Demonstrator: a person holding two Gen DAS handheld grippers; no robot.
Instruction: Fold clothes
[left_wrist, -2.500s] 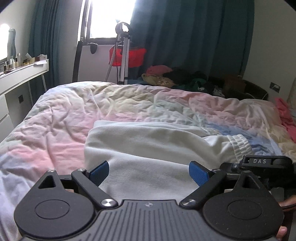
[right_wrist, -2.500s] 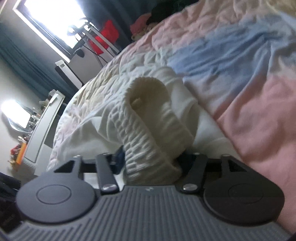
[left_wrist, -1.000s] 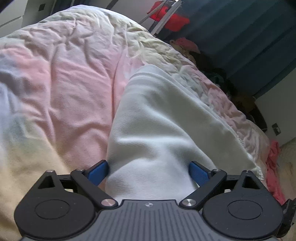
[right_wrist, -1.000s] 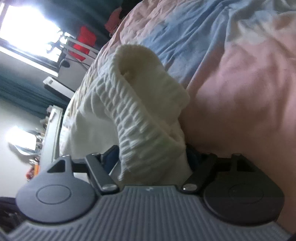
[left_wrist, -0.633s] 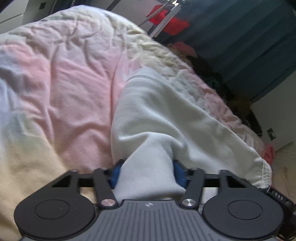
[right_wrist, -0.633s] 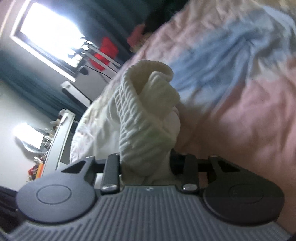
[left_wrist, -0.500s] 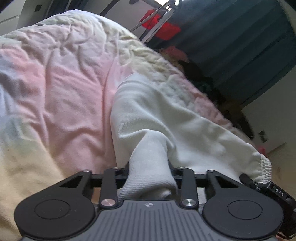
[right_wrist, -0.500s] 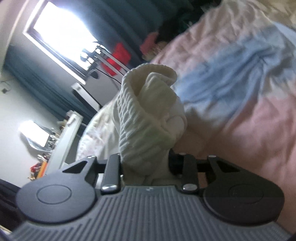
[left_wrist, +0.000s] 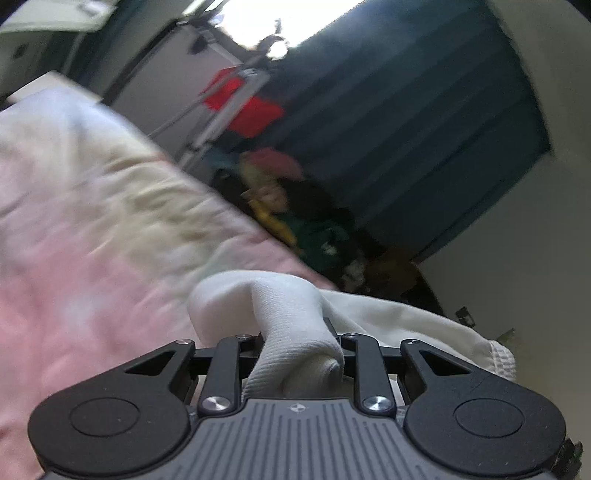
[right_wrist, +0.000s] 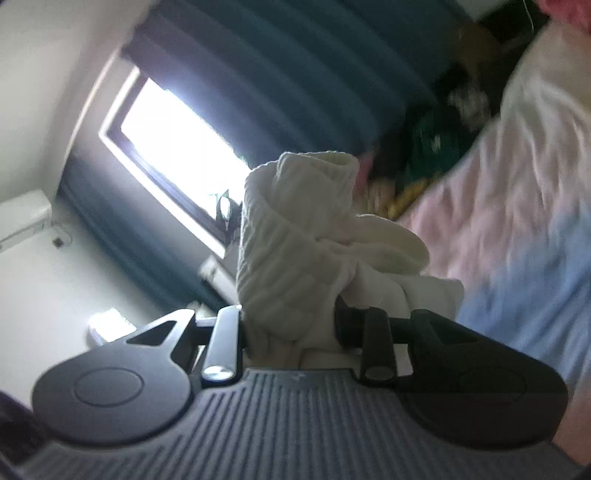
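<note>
Left gripper (left_wrist: 295, 350): your jaws were closing on a bunched fold of the white garment (left_wrist: 291, 306), cloth pinched between them.
Hidden, left view: the pads were buried in fabric, so you could not see them; the garment's far end ran off to the right, ending in a ribbed band (left_wrist: 500, 356) near the frame edge.
Garment, left view: it was lifted off the bedspread (left_wrist: 92, 236) at the pinch and trailed rightward.
Blur, left view: the bedspread's pink and cream patches were smeared; the clothes pile (left_wrist: 295, 206) behind the bed was hard to make out.
Right gripper (right_wrist: 291, 328): your jaws were pressed on the garment's ribbed cuff (right_wrist: 291, 236), which stood up above them.
Hidden, right view: the pads were covered by cloth.
Surface, right view: pink and blue bedspread (right_wrist: 517, 229) at the right, blurred.
Room: bright window (right_wrist: 177, 129), dark teal curtains (right_wrist: 314, 62), pale wall (right_wrist: 44, 66) at the left.
</note>
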